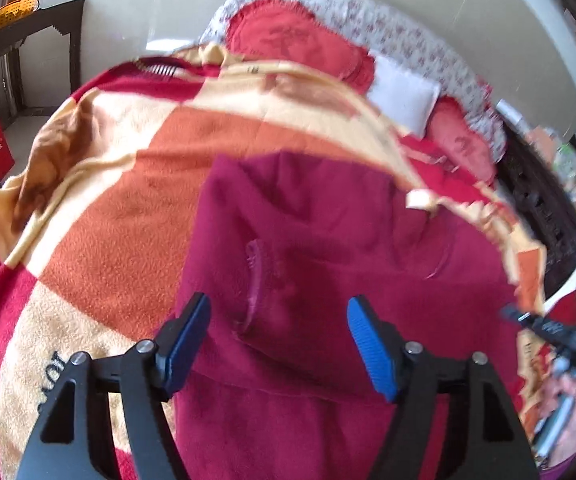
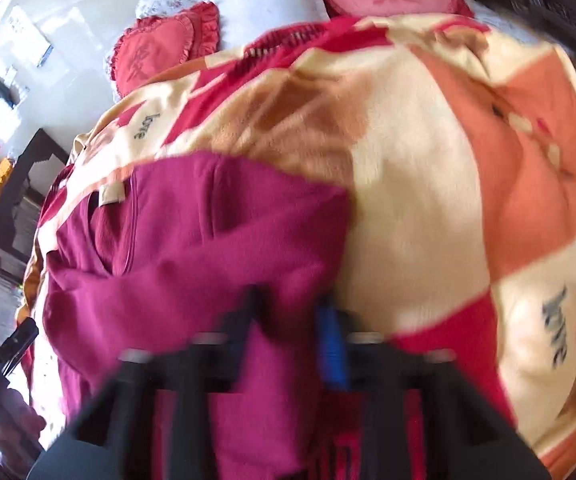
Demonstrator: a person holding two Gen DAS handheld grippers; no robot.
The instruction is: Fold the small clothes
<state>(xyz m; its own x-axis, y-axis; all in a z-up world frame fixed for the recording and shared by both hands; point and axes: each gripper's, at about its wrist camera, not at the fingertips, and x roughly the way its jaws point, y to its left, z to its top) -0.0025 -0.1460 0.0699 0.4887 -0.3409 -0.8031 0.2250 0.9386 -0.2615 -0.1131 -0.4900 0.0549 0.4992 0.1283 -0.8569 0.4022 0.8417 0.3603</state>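
The maroon garment (image 1: pixel 328 264) is spread on the bed's checked blanket (image 1: pixel 136 184). The left gripper (image 1: pixel 279 344) is held wide open above it, while a fold (blurred) is pinched by the right gripper (image 2: pixel 292 344)

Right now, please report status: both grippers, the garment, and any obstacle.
Left gripper open above the maroon garment, gripping nothing. Right gripper shut on a fold of it. Garment lies rumpled on the checked blanket. No obstacle seen.
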